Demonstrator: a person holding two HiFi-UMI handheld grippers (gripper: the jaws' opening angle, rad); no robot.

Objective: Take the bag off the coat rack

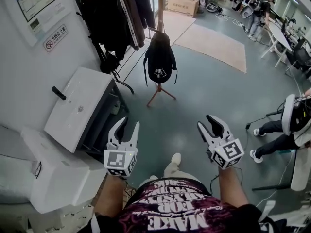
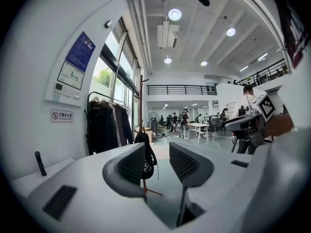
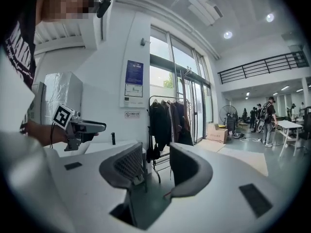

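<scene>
A black backpack with a white print hangs from a wooden coat rack that stands on a tripod foot on the grey floor. Both grippers are held low, well short of it. My left gripper is open with nothing between its jaws. My right gripper is open and empty too. In the left gripper view the backpack shows far off between the spread jaws of the left gripper. The right gripper looks towards a clothes rail, and the backpack is not clear there.
A clothes rail with dark coats stands left of the rack. A white machine and a white box line the left wall. A person sits at the right. A cardboard box and a tan mat lie beyond.
</scene>
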